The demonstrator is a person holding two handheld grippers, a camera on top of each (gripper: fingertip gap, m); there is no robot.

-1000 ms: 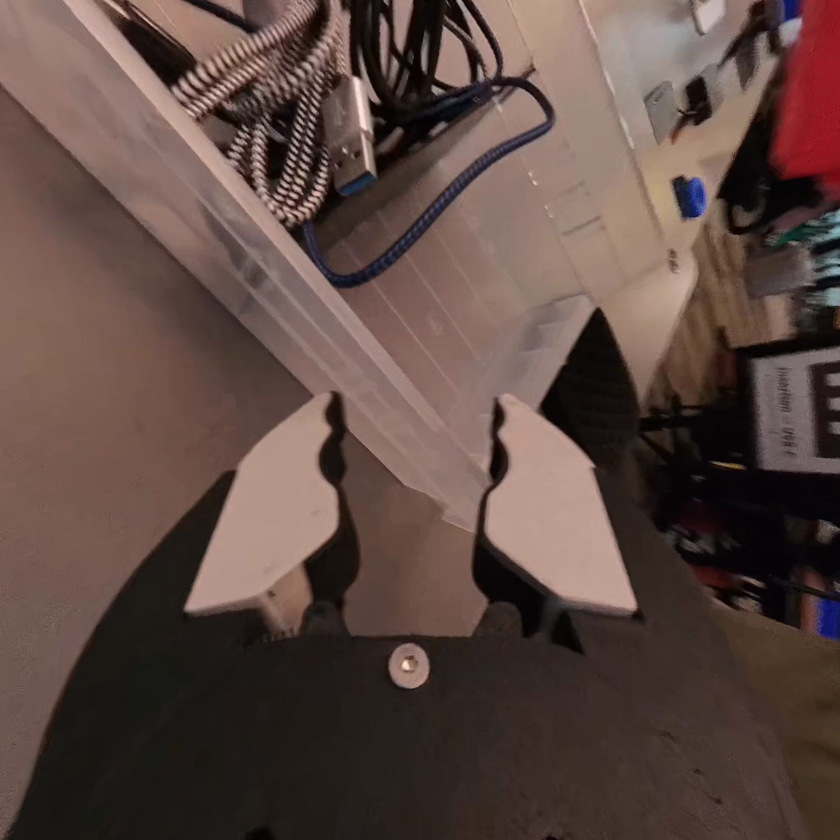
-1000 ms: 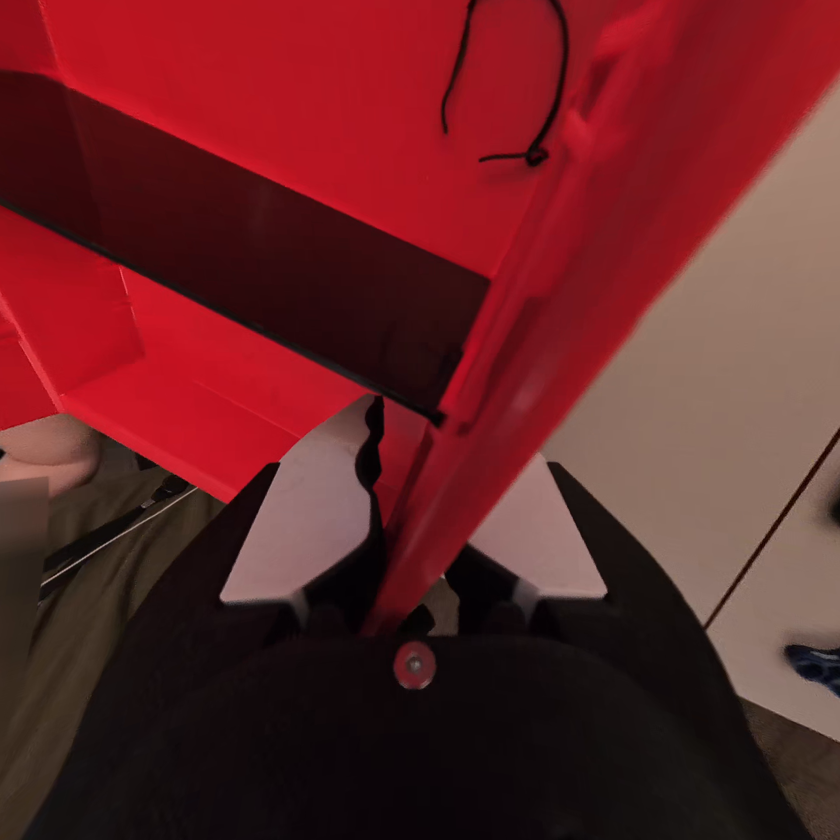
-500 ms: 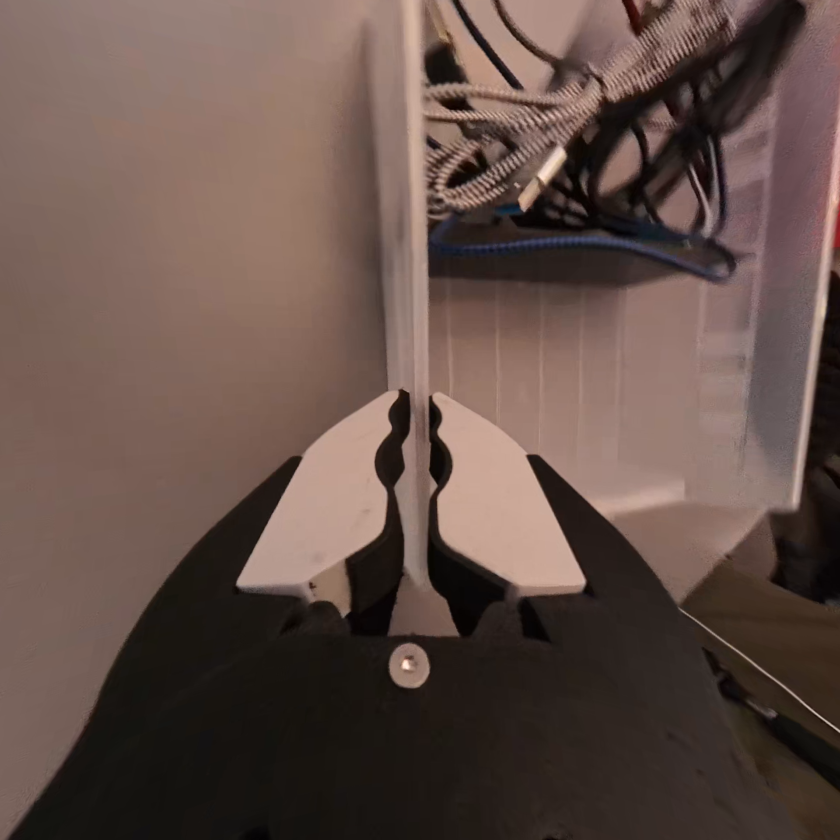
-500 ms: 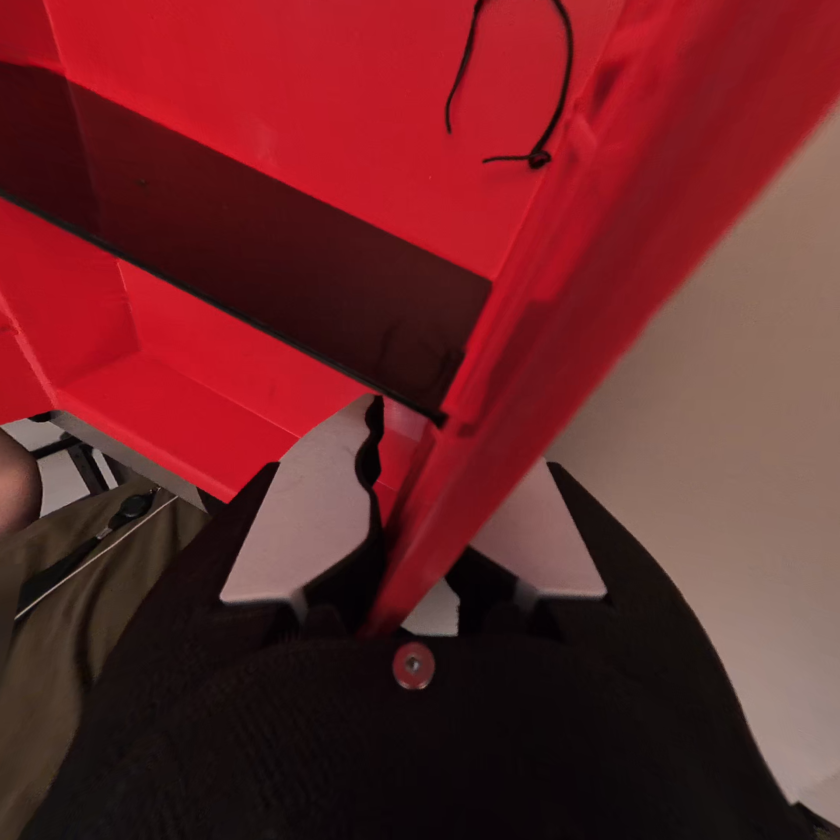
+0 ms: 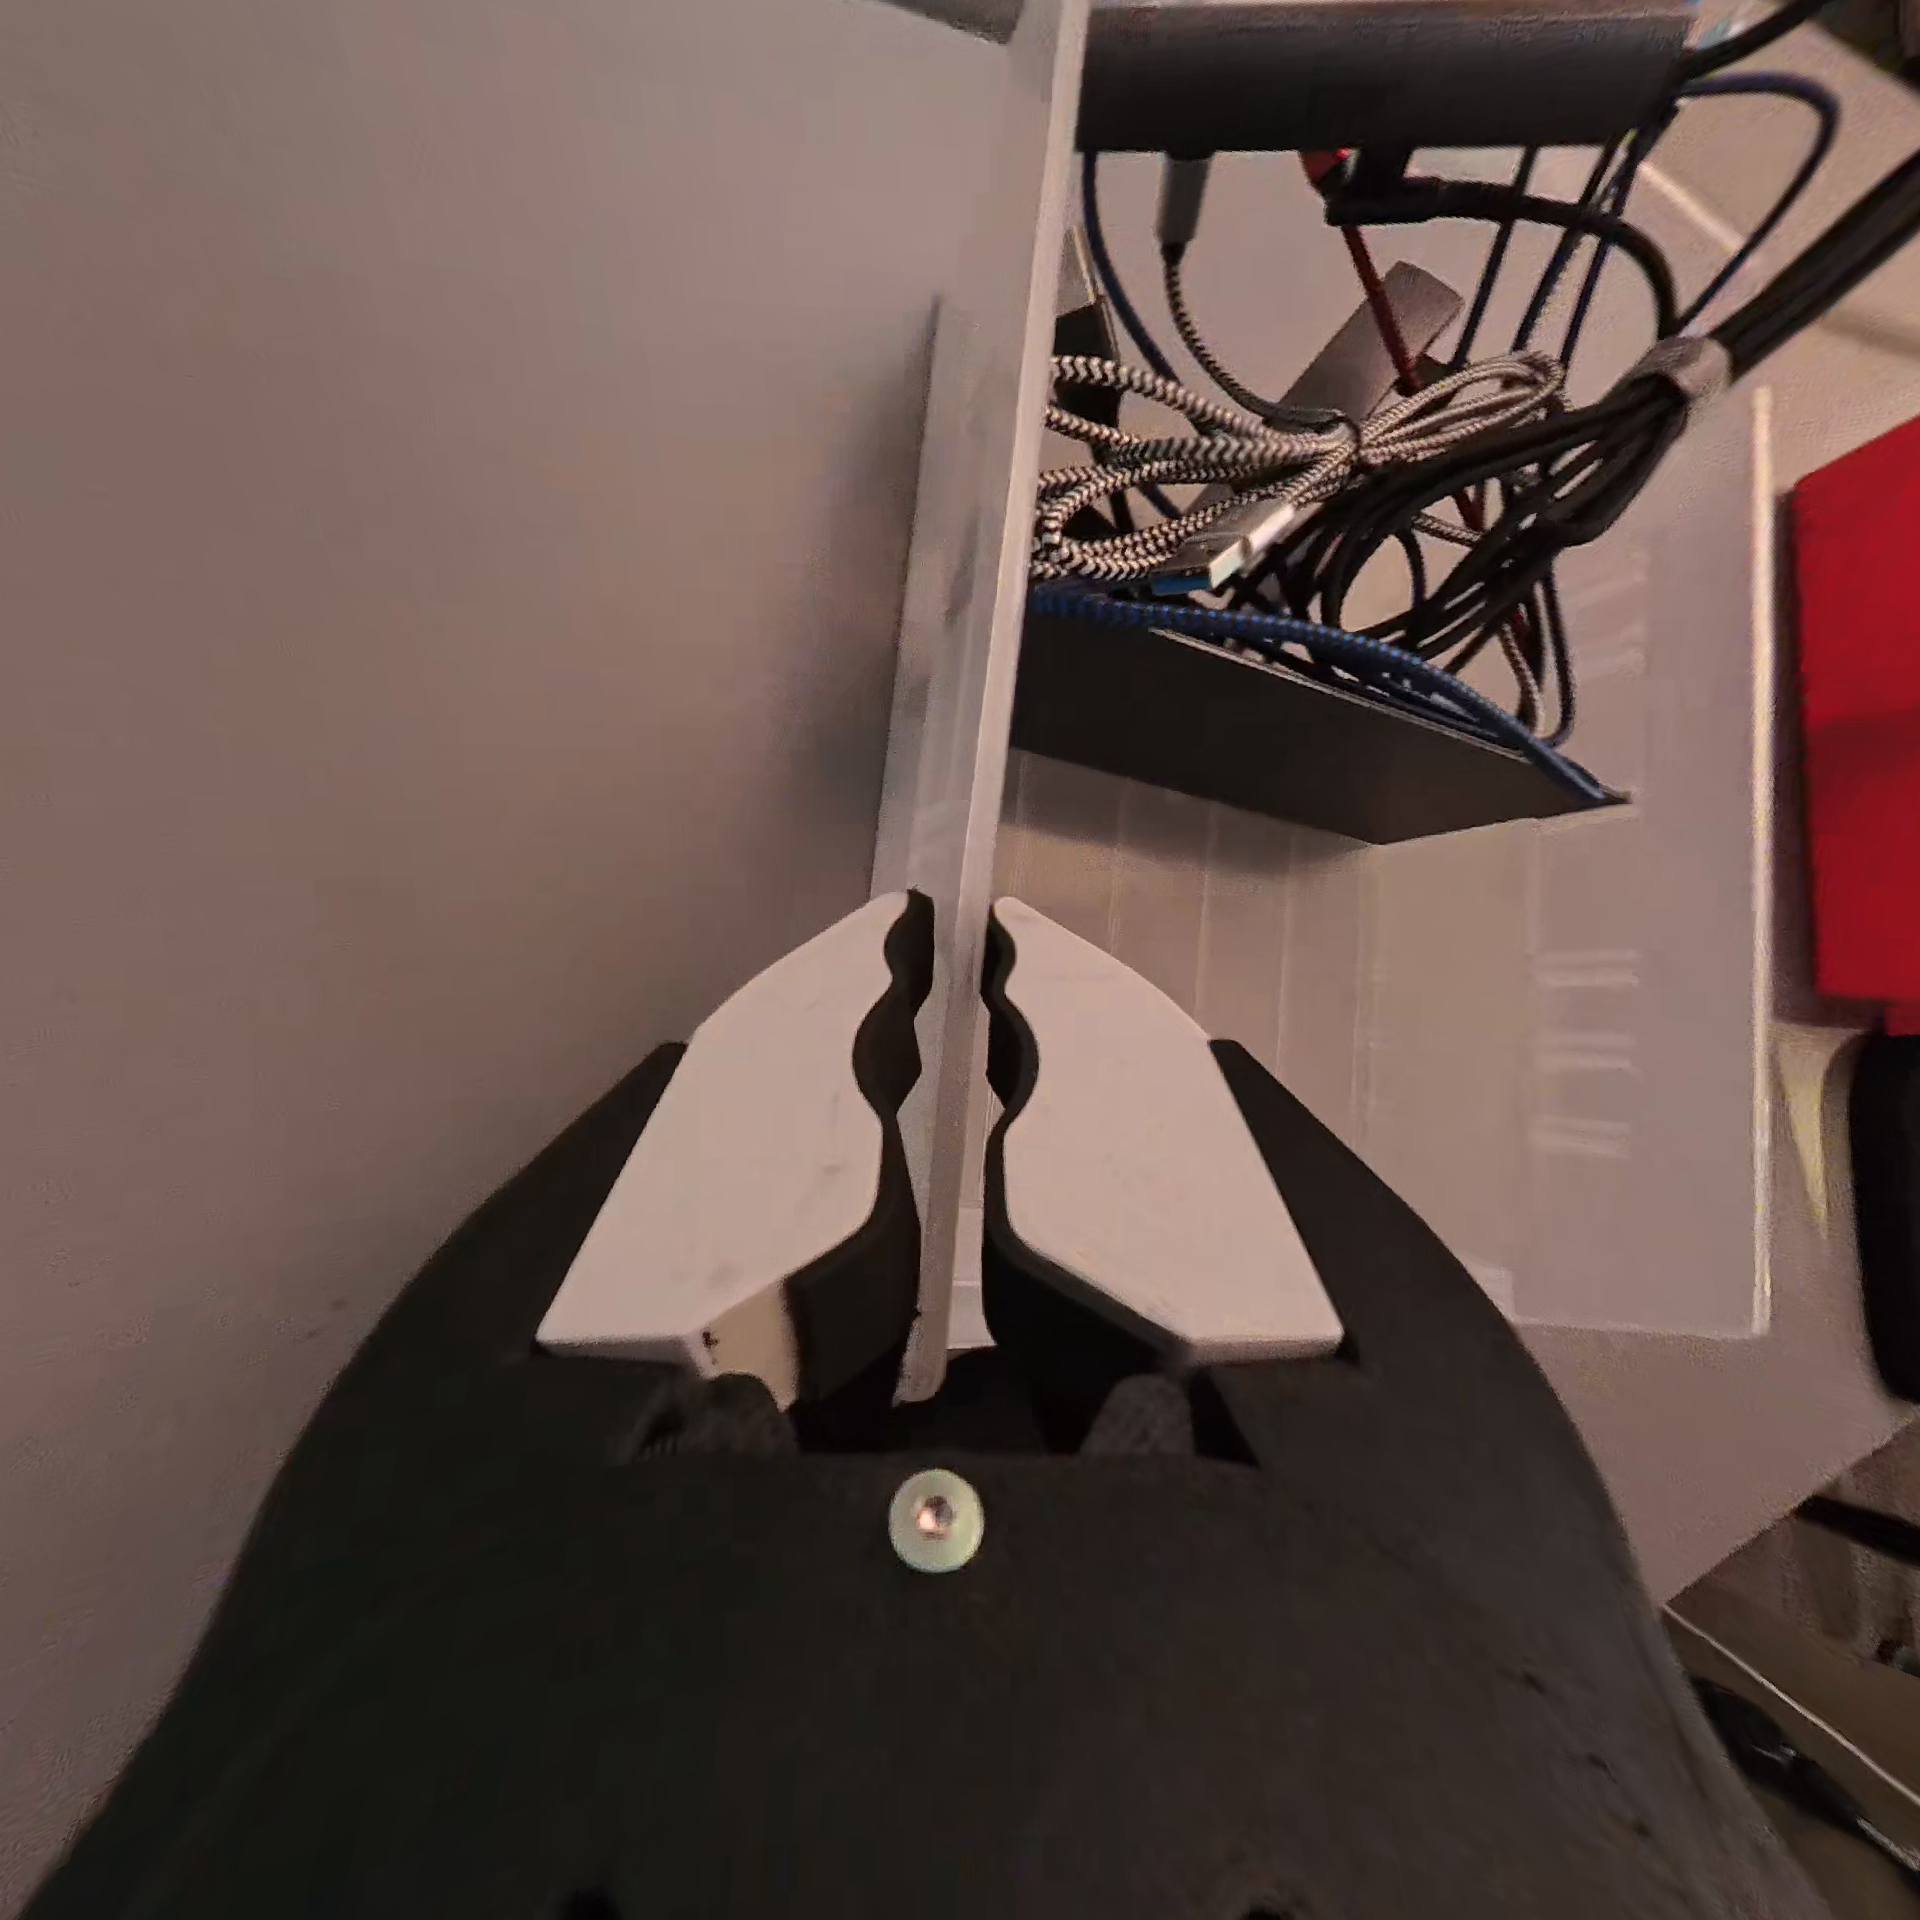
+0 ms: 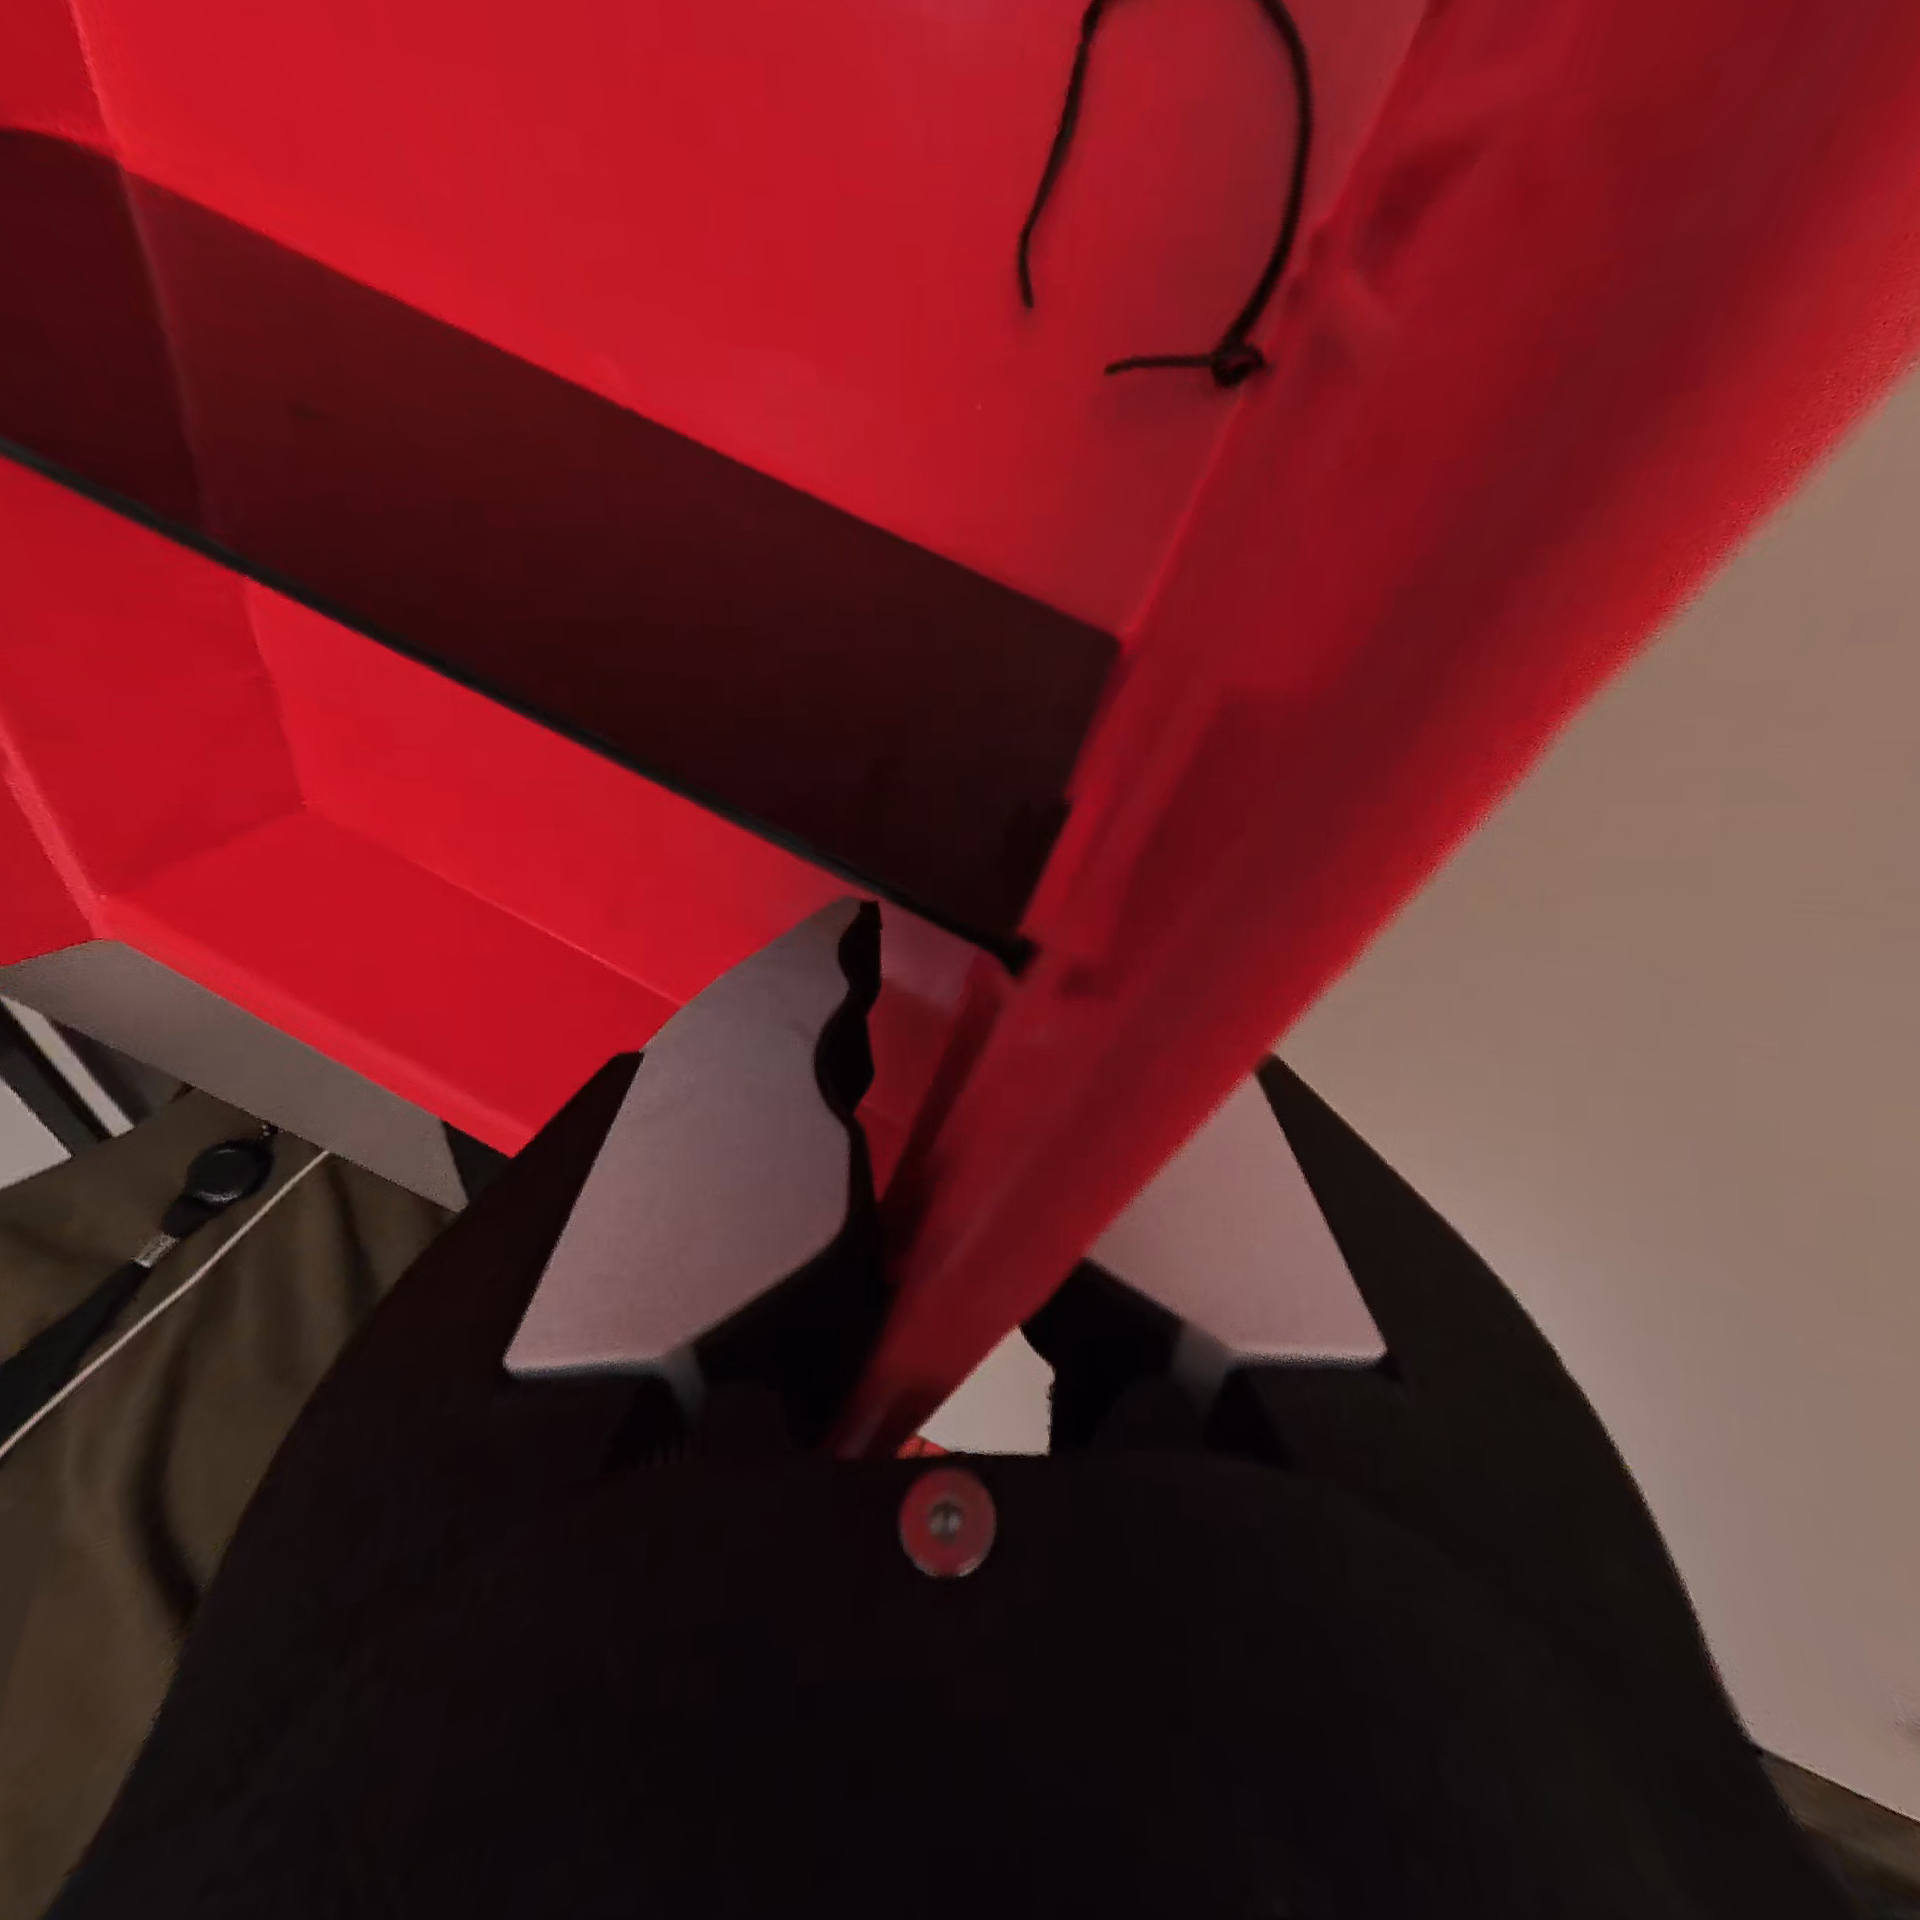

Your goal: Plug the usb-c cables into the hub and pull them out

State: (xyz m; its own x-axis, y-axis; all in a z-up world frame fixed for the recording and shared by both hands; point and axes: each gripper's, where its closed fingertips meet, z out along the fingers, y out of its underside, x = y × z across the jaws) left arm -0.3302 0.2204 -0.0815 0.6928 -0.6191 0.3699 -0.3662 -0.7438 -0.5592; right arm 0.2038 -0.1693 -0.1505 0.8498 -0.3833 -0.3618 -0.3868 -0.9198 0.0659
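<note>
**Each gripper clamps a bin wall**

Left wrist view: the left gripper (image 5: 954, 914) is closed on the side wall of the clear bin (image 5: 971, 665). Inside the bin, beyond this wall, lies a tangle of cables (image 5: 1351, 499): braided grey-white, blue, black. One silver plug (image 5: 1236, 545) points away from the wall.

Right wrist view: the right gripper (image 6: 997, 997) pinches the wall of the red bin (image 6: 1195, 831). Inside are a dark divider (image 6: 623, 665) and a thin black cord (image 6: 1247, 208).
</note>
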